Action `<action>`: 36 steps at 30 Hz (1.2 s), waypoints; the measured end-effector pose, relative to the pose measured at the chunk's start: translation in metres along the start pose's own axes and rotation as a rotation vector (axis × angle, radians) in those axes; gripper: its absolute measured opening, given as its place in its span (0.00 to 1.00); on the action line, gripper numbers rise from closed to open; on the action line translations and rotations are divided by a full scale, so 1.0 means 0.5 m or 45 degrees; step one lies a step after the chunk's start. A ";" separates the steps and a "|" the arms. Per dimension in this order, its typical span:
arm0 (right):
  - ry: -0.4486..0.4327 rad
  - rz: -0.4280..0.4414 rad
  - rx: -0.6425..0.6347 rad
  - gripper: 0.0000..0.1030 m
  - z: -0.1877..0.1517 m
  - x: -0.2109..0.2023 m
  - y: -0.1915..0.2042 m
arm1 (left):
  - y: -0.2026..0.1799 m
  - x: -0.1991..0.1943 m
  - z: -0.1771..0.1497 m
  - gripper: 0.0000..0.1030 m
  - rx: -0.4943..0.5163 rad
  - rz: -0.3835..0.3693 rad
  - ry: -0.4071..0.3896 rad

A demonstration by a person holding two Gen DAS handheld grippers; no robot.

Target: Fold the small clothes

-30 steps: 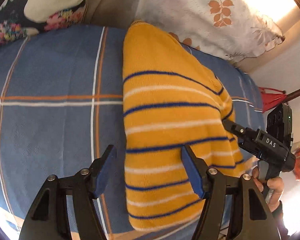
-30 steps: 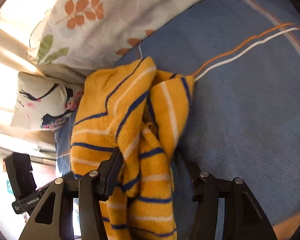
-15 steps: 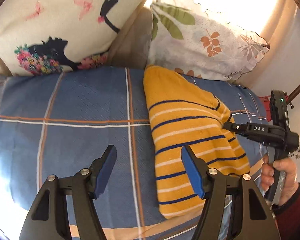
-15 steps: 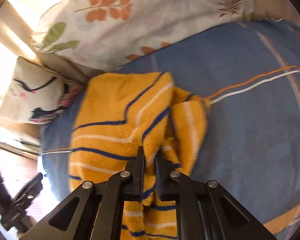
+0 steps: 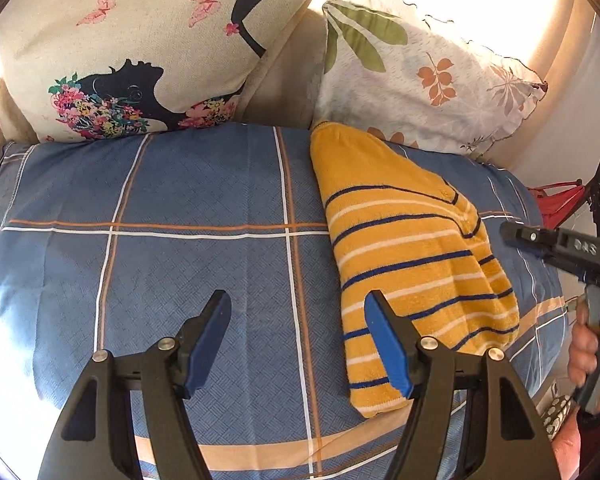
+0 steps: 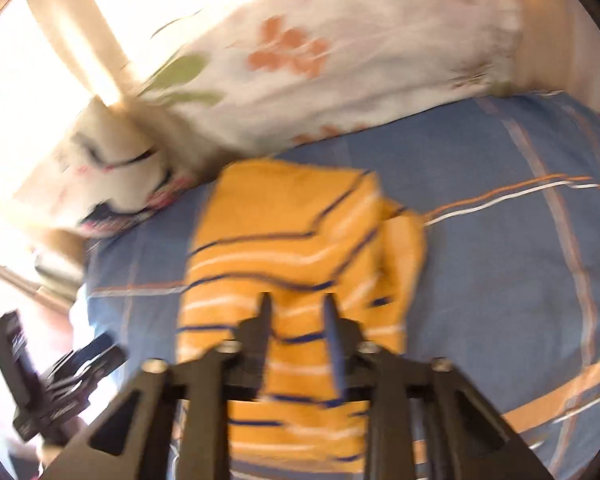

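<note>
Blurred, the right gripper [image 6: 296, 312] hangs over the folded yellow striped garment [image 6: 296, 240] on the blue plaid cover [image 6: 500, 248], fingers [image 6: 265, 320] slightly parted.

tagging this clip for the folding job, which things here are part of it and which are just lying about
Part of the job:
- yellow striped garment, folded on the blue plaid cover
- left tongs, open
- right tongs, slightly apart over the garment

Just lying about:
- silhouette cushion
- leaf-print pillow
- red item off the edge

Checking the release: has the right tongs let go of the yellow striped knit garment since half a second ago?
Yes. Right tongs, then clamped on the yellow striped knit garment, now stands parted and clear.
</note>
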State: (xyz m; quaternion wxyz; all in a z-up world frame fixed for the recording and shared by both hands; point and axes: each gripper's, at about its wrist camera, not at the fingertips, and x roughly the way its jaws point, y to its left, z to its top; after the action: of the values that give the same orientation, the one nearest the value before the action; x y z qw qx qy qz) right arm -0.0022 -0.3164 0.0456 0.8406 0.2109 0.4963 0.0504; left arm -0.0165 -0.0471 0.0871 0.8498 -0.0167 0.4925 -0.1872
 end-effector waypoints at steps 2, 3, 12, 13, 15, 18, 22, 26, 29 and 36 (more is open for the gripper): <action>0.052 -0.056 -0.037 0.41 -0.016 0.041 0.017 | 0.000 -0.006 0.001 0.66 0.013 0.005 -0.020; 0.065 -0.160 -0.027 0.38 -0.019 0.060 0.011 | 0.001 -0.012 0.001 0.66 0.024 0.010 -0.035; -0.129 -0.431 0.078 0.54 -0.066 -0.002 0.003 | 0.012 -0.070 -0.015 0.74 0.118 0.198 -0.252; -0.165 -0.435 0.031 0.54 -0.077 -0.013 0.023 | 0.008 -0.074 -0.017 0.74 0.120 0.209 -0.268; -0.186 -0.411 -0.033 0.54 -0.100 -0.020 0.051 | -0.003 -0.082 -0.022 0.74 0.119 0.244 -0.295; -0.068 -0.342 -0.086 0.54 -0.125 0.022 0.043 | -0.025 -0.098 -0.033 0.77 0.107 0.285 -0.320; 0.036 -0.306 -0.089 0.54 -0.133 0.045 0.013 | -0.061 -0.133 -0.049 0.84 0.069 0.286 -0.336; -0.015 -0.245 -0.146 0.54 -0.133 -0.028 0.010 | -0.107 -0.165 -0.076 0.87 0.058 0.344 -0.397; -0.043 -0.263 -0.200 0.54 -0.146 -0.065 0.006 | -0.143 -0.187 -0.094 0.88 0.058 0.383 -0.451; -0.053 -0.268 -0.236 0.54 -0.185 -0.117 -0.016 | -0.210 -0.263 -0.120 0.99 0.028 0.470 -0.596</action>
State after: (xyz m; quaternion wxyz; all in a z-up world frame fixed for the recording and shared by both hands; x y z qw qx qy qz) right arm -0.1118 -0.3124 0.0512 0.8673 0.0801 0.4912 0.0032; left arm -0.1571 -0.0916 0.1879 0.9601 0.0397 0.2757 -0.0258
